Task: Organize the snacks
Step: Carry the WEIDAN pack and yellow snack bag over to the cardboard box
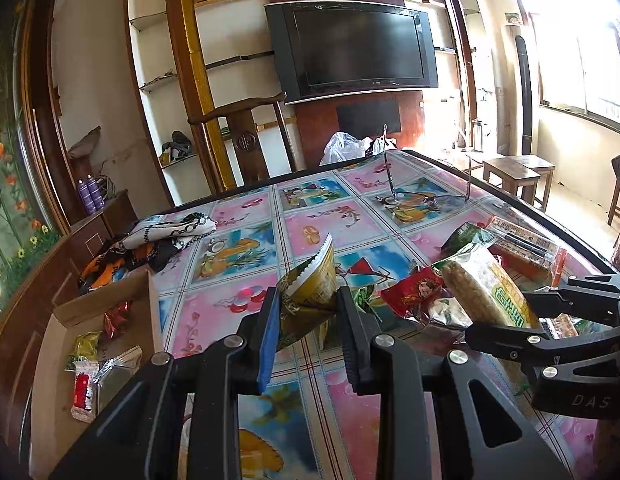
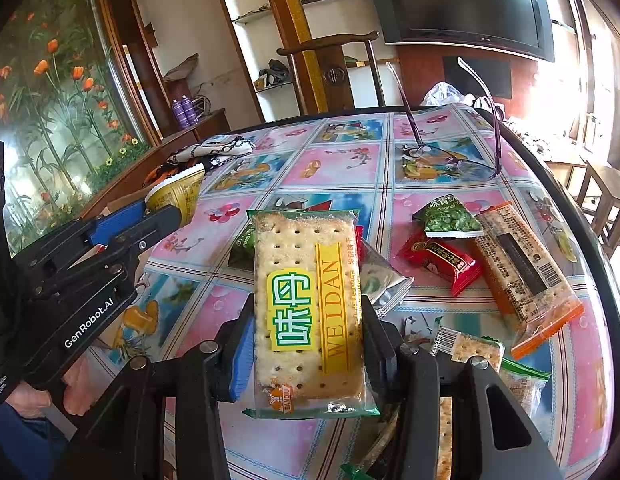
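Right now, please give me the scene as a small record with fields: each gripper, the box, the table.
left gripper: shut on yellow snack packet, lifted above the table
right gripper: shut on WEIDAN cracker pack
cardboard box: left of the table, several small packets inside
table: red packet, green pea packet, orange cracker pack, eyeglasses

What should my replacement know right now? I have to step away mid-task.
Left gripper: shut on a yellow snack packet, held above the table.
Right gripper: shut on a green cracker pack.
Cardboard box at the table's left edge already holds several small snacks.
Left on the table: green pea packet, red packet, orange cracker pack and more crackers by the right gripper.
Next, probably: drop both held packs in the box.
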The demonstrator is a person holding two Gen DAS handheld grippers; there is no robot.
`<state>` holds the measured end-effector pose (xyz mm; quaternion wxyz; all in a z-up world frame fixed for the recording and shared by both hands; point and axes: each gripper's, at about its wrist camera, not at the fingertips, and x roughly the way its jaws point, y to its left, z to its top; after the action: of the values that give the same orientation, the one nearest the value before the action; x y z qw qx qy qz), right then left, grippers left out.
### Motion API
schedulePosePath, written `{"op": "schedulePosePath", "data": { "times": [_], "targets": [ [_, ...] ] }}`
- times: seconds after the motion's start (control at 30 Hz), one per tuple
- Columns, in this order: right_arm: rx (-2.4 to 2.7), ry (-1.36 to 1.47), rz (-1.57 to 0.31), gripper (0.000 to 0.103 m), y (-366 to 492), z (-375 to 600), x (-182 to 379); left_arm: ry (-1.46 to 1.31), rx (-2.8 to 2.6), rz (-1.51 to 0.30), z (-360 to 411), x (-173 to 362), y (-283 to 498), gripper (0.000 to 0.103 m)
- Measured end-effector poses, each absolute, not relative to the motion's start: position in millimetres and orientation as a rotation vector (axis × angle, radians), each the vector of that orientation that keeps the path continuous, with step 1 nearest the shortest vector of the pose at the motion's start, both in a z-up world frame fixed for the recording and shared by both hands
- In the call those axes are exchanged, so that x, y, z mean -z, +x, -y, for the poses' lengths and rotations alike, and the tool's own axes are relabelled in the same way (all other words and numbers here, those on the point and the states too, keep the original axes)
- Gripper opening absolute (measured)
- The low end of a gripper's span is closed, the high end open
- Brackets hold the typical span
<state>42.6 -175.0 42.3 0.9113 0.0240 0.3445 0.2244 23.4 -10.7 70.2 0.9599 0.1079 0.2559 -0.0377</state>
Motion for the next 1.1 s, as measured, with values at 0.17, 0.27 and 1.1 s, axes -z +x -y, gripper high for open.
{"op": "schedulePosePath", "data": {
  "times": [0.17, 0.27, 1.1],
  "targets": [
    [-0.461, 0.049, -0.709, 0.05, 42.5, 174.9, -42.3, 0.219, 0.077, -0.518, 10.9, -70.3, 23.5, 0.027],
    [-0.462, 0.05, -0.709, 0.05, 42.5, 174.5, -42.0, 0.216, 0.078, -0.515, 10.9, -70.8, 23.3, 0.027],
    [-0.469, 0.058, -0.711, 0.05, 43.8, 172.0, -41.7, 0.148, 0.11, -0.523, 1.5, -78.8, 19.1, 0.027]
  ]
}}
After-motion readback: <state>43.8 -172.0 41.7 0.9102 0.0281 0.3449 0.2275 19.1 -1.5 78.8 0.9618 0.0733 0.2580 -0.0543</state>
